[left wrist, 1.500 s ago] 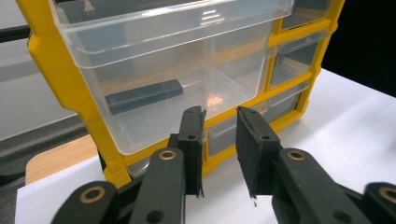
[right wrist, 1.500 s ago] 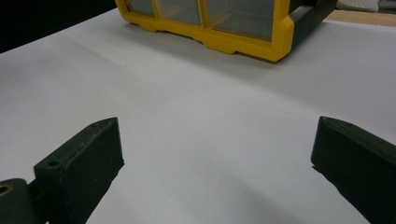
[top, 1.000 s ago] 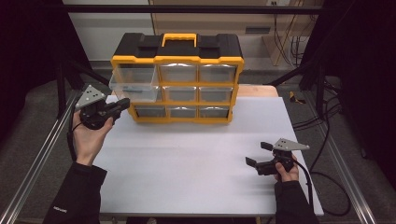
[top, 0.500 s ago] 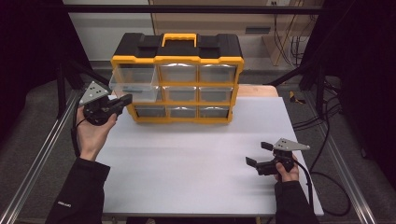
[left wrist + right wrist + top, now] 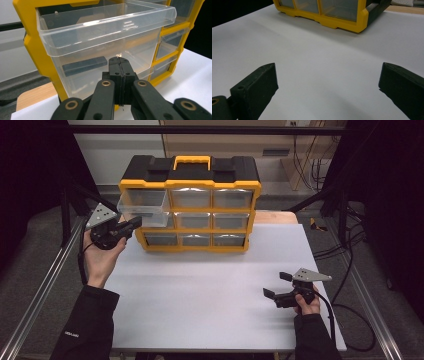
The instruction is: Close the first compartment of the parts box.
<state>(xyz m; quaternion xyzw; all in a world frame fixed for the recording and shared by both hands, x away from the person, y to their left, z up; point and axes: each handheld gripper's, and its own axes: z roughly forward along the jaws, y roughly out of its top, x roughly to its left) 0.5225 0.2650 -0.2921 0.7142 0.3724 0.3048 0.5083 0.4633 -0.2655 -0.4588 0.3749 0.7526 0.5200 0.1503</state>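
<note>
A yellow and black organiser (image 5: 190,207) with clear drawers stands at the back of the white table (image 5: 210,285). Its top-left drawer (image 5: 144,202) is pulled out. In the left gripper view this clear drawer (image 5: 100,32) looms close, and a dark flat piece (image 5: 83,65) lies inside it. My left gripper (image 5: 135,223) is shut with nothing between its jaws. Its tips (image 5: 118,60) are at the drawer's front wall; whether they touch it I cannot tell. My right gripper (image 5: 276,284) rests low over the table at the front right, jaws wide open (image 5: 328,82) and empty.
The organiser's base (image 5: 332,20) lies well ahead of the right gripper across bare white table. A wooden board (image 5: 277,217) shows behind the table's far right. Metal rails (image 5: 45,285) run along both sides, and cables (image 5: 350,310) trail off to the right.
The left hand has edged its shut gripper slightly up and right, closer to the pulled-out drawer. The right hand and its gripper have stayed put.
</note>
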